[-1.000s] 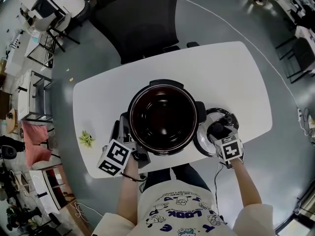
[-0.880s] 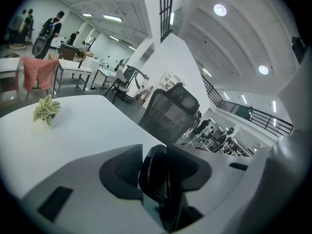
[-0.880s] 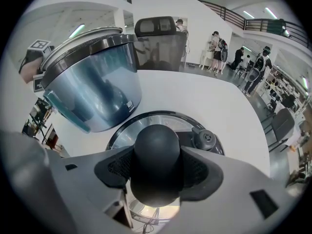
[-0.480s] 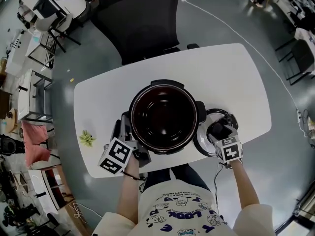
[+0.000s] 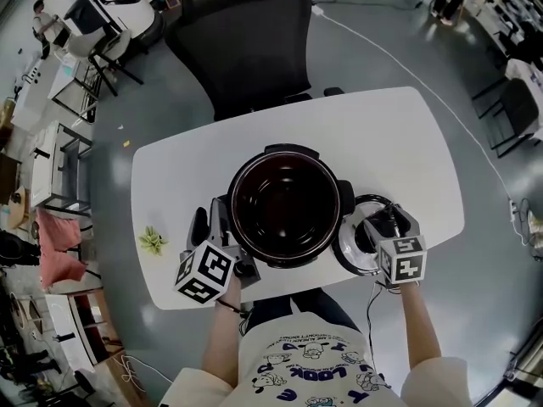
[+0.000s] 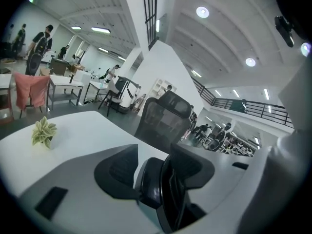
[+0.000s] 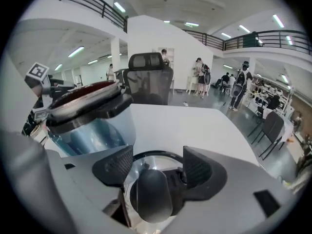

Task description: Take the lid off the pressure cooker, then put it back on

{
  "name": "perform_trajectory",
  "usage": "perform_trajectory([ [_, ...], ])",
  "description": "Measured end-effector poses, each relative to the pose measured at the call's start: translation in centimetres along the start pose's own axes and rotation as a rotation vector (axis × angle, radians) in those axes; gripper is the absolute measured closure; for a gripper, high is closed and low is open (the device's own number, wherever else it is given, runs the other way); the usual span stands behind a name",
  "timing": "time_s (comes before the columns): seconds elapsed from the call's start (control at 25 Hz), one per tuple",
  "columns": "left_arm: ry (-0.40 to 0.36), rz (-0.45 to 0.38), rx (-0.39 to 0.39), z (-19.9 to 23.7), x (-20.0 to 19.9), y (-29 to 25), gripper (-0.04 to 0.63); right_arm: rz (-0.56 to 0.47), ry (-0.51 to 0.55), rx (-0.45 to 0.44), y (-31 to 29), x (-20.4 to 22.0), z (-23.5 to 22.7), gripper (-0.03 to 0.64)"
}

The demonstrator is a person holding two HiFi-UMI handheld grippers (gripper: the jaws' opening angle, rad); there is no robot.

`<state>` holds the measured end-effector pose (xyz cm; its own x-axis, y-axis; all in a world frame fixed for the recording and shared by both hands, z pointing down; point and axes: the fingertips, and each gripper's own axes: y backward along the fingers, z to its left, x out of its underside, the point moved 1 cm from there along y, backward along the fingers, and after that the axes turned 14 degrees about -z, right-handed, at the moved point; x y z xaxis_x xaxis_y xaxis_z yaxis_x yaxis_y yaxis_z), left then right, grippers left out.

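The open pressure cooker [image 5: 286, 206] stands mid-table, its dark pot empty; it also shows at the left of the right gripper view [image 7: 87, 113]. Its lid [image 5: 366, 246] lies flat on the table just right of it. My right gripper [image 5: 389, 220] hovers over the lid's black knob [image 7: 153, 196]. Its jaws are opening and stand apart from the knob on both sides. My left gripper [image 5: 214, 220] is at the cooker's left side handle [image 6: 163, 191]. Its jaws are opening too, with the handle between them and a gap at the left pad [image 6: 119, 172].
The white table [image 5: 382, 142] ends close to my body. A small green plant [image 5: 152, 241] sits near its left edge, also in the left gripper view [image 6: 44, 132]. A black office chair [image 5: 246, 41] stands behind the table.
My right gripper has risen off the lid's knob and its jaws have spread. The left gripper has stayed at the cooker's handle with its jaws wider. Cooker and lid have not moved.
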<state>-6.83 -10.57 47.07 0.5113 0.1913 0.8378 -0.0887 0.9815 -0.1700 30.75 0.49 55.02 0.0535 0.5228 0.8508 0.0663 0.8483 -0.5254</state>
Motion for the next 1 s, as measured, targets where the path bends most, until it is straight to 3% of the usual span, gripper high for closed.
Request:
perform_trajectory([
  [0.28,-0.105,-0.110,0.091,-3.1,-4.5,0.6,0.393,-0.251,-0.043,0.076,2.8,-8.7,-0.1,0.321],
  [0.52,-0.145,-0.192,0.209,-7.5,-8.2,1.3,0.394,-0.439,-0.048,0.116,5.3,-15.1,0.9,0.399],
  [0.8,-0.222,-0.268,0.342,-12.3,-10.5,2.4,0.423,-0.581,-0.056,0.170,7.9,-19.4,1.7,0.431],
  [1.0,-0.283,-0.308,0.411,-15.1,-11.6,2.8,0.458,-0.650,-0.045,0.229,9.2,-21.7,1.5,0.506],
])
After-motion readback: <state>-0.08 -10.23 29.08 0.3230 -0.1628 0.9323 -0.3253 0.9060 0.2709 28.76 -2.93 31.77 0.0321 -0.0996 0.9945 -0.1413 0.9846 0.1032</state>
